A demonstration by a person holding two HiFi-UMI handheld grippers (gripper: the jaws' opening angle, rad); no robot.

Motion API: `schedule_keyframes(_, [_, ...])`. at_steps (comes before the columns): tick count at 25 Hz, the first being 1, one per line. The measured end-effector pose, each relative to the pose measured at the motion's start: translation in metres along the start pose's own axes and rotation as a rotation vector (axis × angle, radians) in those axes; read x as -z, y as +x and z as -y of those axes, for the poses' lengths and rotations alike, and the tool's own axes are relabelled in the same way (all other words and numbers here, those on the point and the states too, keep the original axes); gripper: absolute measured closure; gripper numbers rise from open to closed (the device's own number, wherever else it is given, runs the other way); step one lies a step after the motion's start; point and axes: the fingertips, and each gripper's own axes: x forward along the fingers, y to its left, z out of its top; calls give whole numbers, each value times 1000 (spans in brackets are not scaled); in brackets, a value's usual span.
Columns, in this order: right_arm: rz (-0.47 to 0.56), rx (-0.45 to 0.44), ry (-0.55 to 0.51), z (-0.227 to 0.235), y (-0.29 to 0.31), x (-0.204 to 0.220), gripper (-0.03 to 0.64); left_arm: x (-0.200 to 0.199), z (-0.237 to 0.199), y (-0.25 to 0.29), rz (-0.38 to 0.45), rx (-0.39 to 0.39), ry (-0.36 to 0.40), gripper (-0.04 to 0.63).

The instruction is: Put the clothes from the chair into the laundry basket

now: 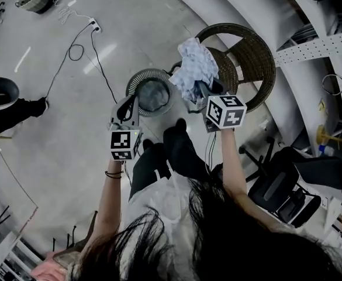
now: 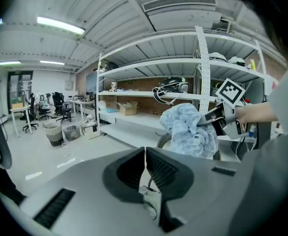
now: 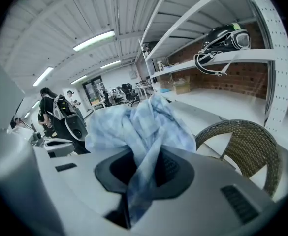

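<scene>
She stands just behind the laundry basket [image 1: 134, 82], which sits on the floor [image 1: 59, 127], and has both bare forearms stretched out in front of her, elbows bent, each hand wrapped round a tool.

Her right arm reaches out on the basket's right side. The right tongs [image 3: 146, 167] are clamped on a crumpled pale blue checked cloth [image 3: 134, 127]. A fold of the fabric runs down between the two dark pads and the rest bunches up in front of them. From above, the cloth [image 1: 193, 68] hangs in the air just to the right of the basket, between it and the wicker chair [image 1: 258, 51], clear of the floor. The tool is angled forward and somewhat down, with its marker cube [image 1: 226, 111] facing up toward her.

Her left arm is out on the basket's near-left side, with a dark band [image 1: 113, 174] round the wrist. The left tongs [image 2: 145, 154] are closed together with nothing between them, only a thin seam showing where the pads meet. Seen from above, these tongs [image 1: 128, 105] point at the basket's near rim, tilted a little downward. Looking along them, the bundle of cloth [image 2: 188, 129] hangs off to the right, pinched by the right tongs [image 2: 204, 122], with the chair's woven back [image 3: 242, 141] beyond.
</scene>
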Motion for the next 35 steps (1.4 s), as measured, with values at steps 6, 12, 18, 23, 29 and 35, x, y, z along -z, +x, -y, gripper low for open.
schedule_keyframes(6, [52, -59, -45, -57, -8, -36, 539, 8, -35, -39, 14, -73, -36, 575])
schedule_keyframes(12, [113, -146, -77, -120, -13, -63, 540, 5, -62, -70, 51, -123, -60, 575])
schedule_keyframes(18, [132, -231, -82, -172, -7, -71, 540, 11, -82, -95, 57, -157, -78, 575])
schedule_keyframes(23, [-11, -272, -120, -192, 25, -15, 541, 24, -87, -103, 42, -177, -89, 575])
schedule_keyframes(29, [-136, -278, -144, -200, 62, 43, 541, 41, -89, -104, 11, -182, -103, 575])
schedule_keyframes(35, [-209, -270, -179, -197, 97, 74, 540, 60, -90, -91, -30, -174, -112, 575])
